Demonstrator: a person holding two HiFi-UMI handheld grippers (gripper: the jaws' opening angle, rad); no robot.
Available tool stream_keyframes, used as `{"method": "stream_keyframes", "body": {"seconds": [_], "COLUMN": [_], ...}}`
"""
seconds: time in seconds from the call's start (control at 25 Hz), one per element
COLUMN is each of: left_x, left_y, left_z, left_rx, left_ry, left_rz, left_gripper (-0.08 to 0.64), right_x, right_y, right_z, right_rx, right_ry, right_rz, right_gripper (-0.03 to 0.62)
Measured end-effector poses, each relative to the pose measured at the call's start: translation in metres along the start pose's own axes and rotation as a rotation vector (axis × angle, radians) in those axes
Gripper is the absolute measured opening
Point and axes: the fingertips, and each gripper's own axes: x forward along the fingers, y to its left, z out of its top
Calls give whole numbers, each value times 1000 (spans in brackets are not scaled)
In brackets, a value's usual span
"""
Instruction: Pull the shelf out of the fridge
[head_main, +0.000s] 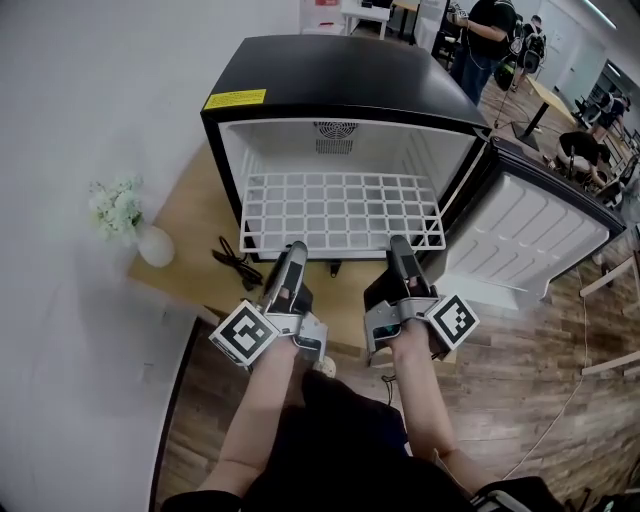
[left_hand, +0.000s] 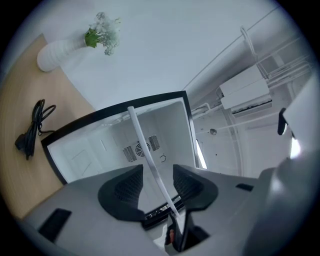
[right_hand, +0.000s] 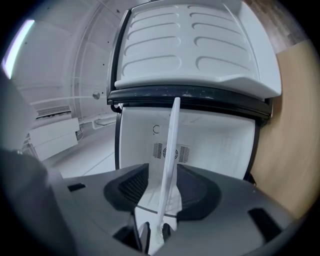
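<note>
Left gripper (head_main: 296, 250): jaws apart, front wire of the shelf (head_main: 340, 205) between the pads, gap on either side, nothing clamped. Right gripper (head_main: 398, 244): same, jaws apart astride that front wire, not pressing on it. Both low at the front edge, one toward the left end, the other toward the right, well apart.

Shelf: white wire grid, level, front wire at the mouth of the fridge (head_main: 330, 75), most of the grid inside, back edge near the fan grille (head_main: 335, 137). Judged barely started, if at all.

For the step in hand:
- Close both sets of pads on the front wire before any pull; no hauling on open jaws.
- Seat the wire deep in the pads, not at the tips.
- Pull straight toward the body, both sides at an equal rate, to avoid racking the grid against the side walls.
- Keep it level; tip the front up slightly only if caught on a stop.
- Probably light and springy, so expect some flex under the grip.

Door (head_main: 535, 225) swung wide to the right, clear of the pull path. Cable (head_main: 235, 262) and vase of flowers (head_main: 150, 243) on the table (head_main: 185, 215) to the left, beside the path, not in it.
</note>
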Motion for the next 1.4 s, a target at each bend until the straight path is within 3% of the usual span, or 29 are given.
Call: {"method": "stream_keyframes", "body": {"seconds": [0.32,0.6,0.84,0.96,1.12,1.4], "left_x": [-27,-42,-46,-48,-53,-68], "left_y": [0,-7,-15,-21,-27,-28], "left_z": [-10,-26,-41,-50,-59,-67], "left_rx": [273,656,862,903,917,850], "left_ry": [84,177,249,294,327,357], "left_rz": [62,106,94,60,25,0], "left_gripper": [167,175,173,159,72,15], "right_x": [-25,-44,-62,-69,-78,-97], "right_y": [3,11,10,11,13,17], "right_z": [-11,-11,-15,-16,-20,-21], "right_rx": [-158,-487,-778,-892,-970,-1098], "right_ry": [54,79,118,124,147,150], "right_rz": [-22,-64,-113,-118,-102,-101], "right_gripper": [152,158,99,33,12,-9]}}
